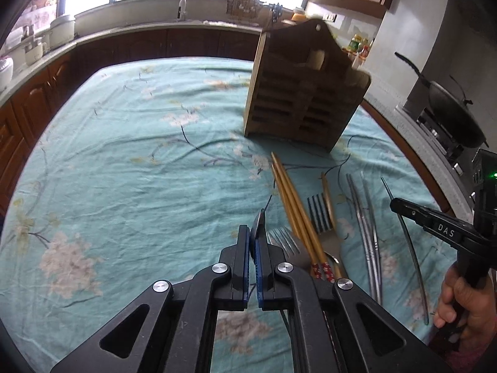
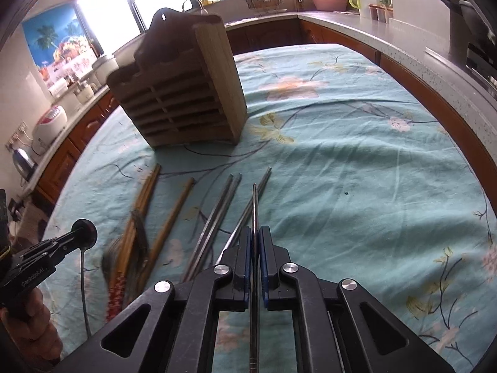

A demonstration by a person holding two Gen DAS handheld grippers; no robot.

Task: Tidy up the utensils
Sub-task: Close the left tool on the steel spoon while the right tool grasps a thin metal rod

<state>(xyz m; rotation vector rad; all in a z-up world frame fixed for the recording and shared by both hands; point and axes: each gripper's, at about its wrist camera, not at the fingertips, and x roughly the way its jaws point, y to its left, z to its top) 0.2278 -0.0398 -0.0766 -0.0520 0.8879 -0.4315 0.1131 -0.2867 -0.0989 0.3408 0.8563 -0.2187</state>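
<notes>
In the left wrist view my left gripper (image 1: 253, 233) is shut on a dark spoon (image 1: 260, 222), seen edge-on between the blue pads. In the right wrist view the spoon's round bowl (image 2: 84, 233) sits in the jaws and its thin handle hangs down. My right gripper (image 2: 255, 230) is shut on a metal chopstick (image 2: 254, 199) that points forward, lifted at a slant over the cloth. A slatted wooden utensil holder (image 1: 298, 93) (image 2: 186, 93) stands upright beyond both grippers. Bamboo chopsticks (image 1: 292, 205), two forks (image 1: 320, 214) and more metal chopsticks (image 1: 366, 217) lie between holder and grippers.
The table carries a wrinkled teal floral cloth (image 1: 139, 155). A person's hand (image 1: 456, 295) holds the right gripper's handle. A wok (image 1: 450, 108) sits on a stove at the right. Kitchen counters with pots, a rice cooker (image 2: 49, 124) and a kettle ring the table.
</notes>
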